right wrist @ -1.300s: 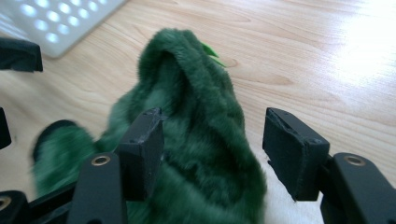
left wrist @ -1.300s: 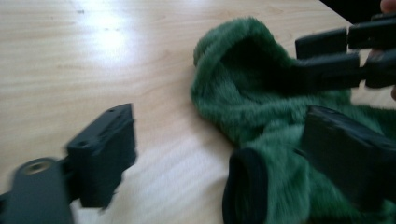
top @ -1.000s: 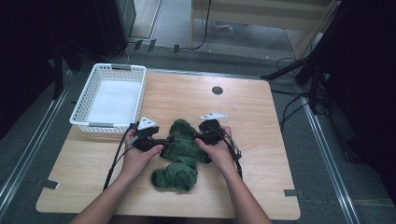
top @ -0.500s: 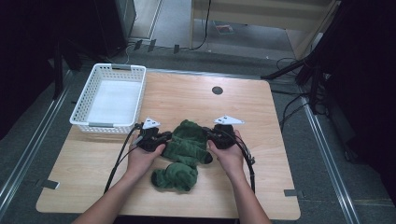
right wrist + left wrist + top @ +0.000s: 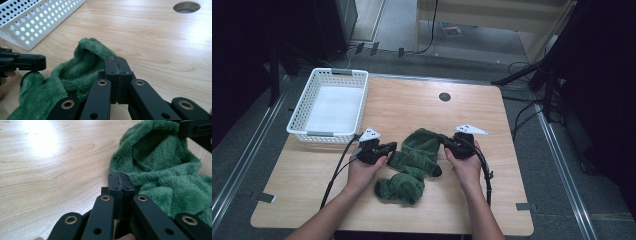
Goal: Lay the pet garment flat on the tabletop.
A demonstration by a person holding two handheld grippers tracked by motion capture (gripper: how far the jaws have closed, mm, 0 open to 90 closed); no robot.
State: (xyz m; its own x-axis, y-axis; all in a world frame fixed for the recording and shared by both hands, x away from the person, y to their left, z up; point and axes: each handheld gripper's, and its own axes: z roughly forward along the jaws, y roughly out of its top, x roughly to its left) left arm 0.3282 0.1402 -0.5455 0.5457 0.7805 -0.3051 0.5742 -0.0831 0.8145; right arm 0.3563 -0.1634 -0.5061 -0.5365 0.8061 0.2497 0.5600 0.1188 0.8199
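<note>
Starting at the far left, the white basket (image 5: 319, 134) sits at the back corner of the counter (image 5: 412, 105), nothing in it, well away from the action. Moving in, the left tongs (image 5: 391, 146) have just snapped closed: a second ago they stood spread over the middle of the heap, and now the pads are pressed flat together right at the left edge of the cloth (image 5: 417, 150). In the left gripper view the green pile lies just beside and behind the closed tips, and I can't see any fabric between the pads, so whether a hem is caught there I can't tell. The cloth itself lies on the counter between the two hands, bunched, with a rolled lump trailing toward the person and a raised fold at its far end. It looks drawn out wider than a moment back, when both hands crowded together on top of it. Over on the right, the right tongs (image 5: 446, 142) have just closed too, pads tight together at the cloth's right edge, and that hand has slid outward from the centre. Again no green shows between the pads in the right gripper view. My read: both sides have gone for a corner and begun pulling apart to spread the cloth, but a firm hold on either side isn't confirmed, and a re-grab may be needed.
</note>
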